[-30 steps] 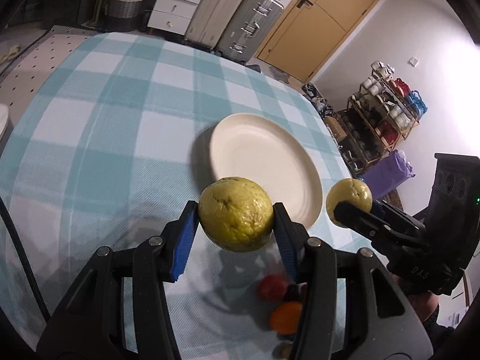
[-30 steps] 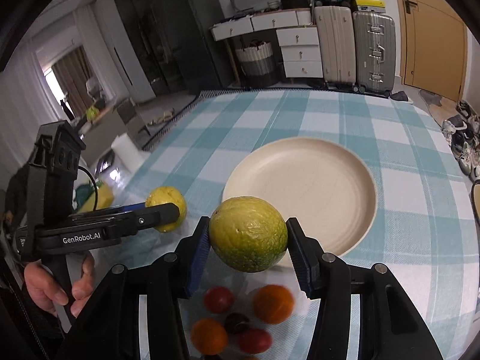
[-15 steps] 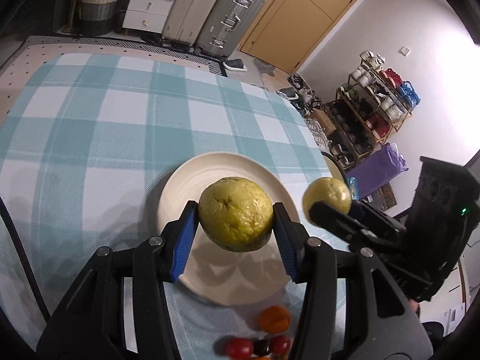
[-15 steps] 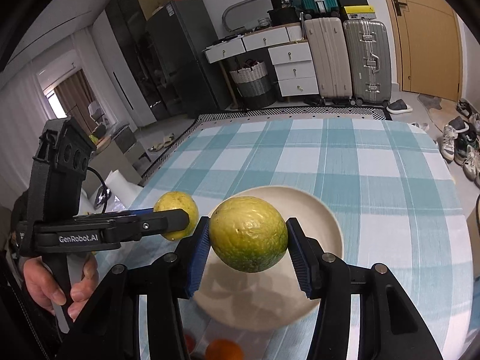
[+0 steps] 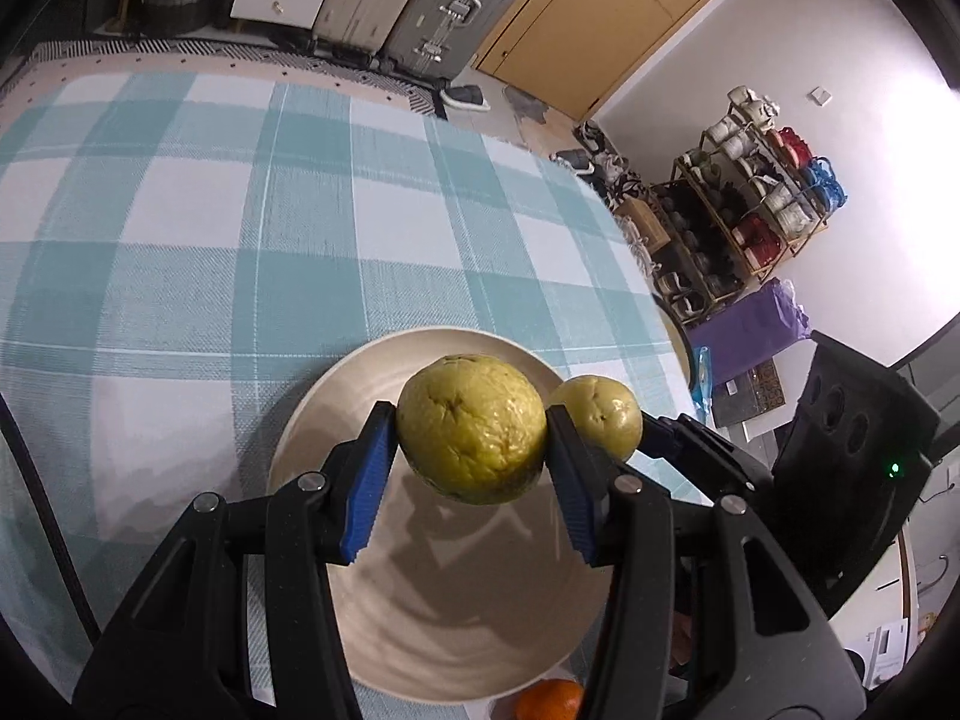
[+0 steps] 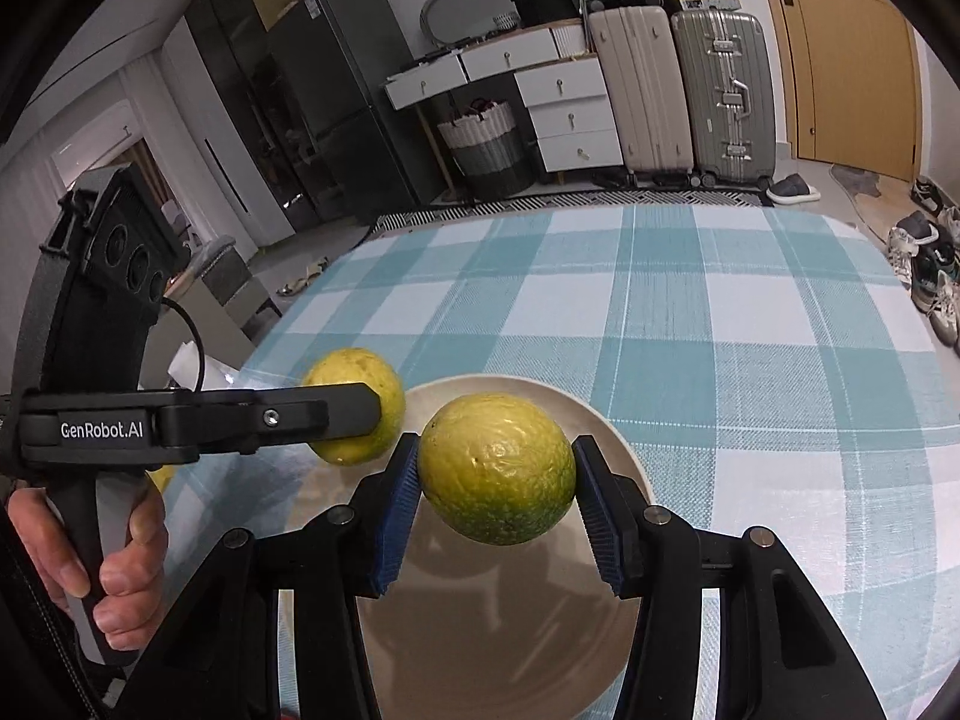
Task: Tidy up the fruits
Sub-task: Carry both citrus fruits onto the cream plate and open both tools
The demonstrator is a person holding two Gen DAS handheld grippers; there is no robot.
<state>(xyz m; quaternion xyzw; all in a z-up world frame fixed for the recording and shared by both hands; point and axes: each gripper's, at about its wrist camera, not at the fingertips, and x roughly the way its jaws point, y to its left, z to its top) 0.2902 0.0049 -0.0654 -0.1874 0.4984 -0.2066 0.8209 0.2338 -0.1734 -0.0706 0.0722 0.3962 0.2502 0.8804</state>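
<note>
An orange lies on the checked tablecloth just beside the plate's near rim. Both grippers, previously short of the plate, now hang over it. The left gripper is clamped on a yellow fruit; the right gripper is clamped on a green-yellow fruit. Both point steeply down, side by side above the plate. A hand grips the left handle.

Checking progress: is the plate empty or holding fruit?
Empty: the plate shows a bare surface; both yellow-green fruits hang above in fingers.
</note>
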